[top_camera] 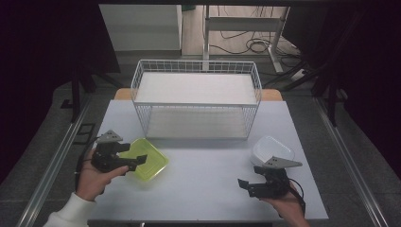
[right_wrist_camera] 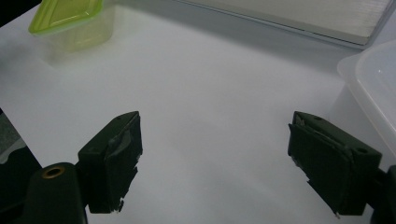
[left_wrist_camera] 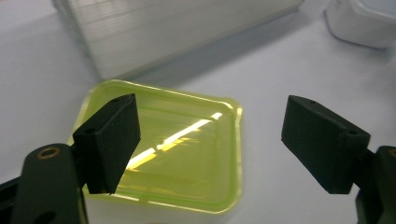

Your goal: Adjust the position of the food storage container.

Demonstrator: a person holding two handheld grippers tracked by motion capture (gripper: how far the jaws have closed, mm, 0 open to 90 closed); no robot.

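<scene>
A box with a yellow-green lid (top_camera: 147,160) (left_wrist_camera: 182,144) (right_wrist_camera: 70,18) sits on the white table at the front left. My left gripper (top_camera: 133,157) (left_wrist_camera: 210,144) hovers open over it, one jaw above the lid's near-left part, the other off its right edge. A clear white lidded box (top_camera: 272,150) (right_wrist_camera: 373,88) stands at the front right. My right gripper (top_camera: 247,185) (right_wrist_camera: 215,163) is open in front of that box, pointing left across bare table, nothing between its jaws.
A white wire two-tier rack (top_camera: 196,98) (left_wrist_camera: 163,32) stands at the back middle of the table (top_camera: 203,179). Bare table surface lies between the two boxes. Dark floor, cables and desk legs lie beyond the far edge.
</scene>
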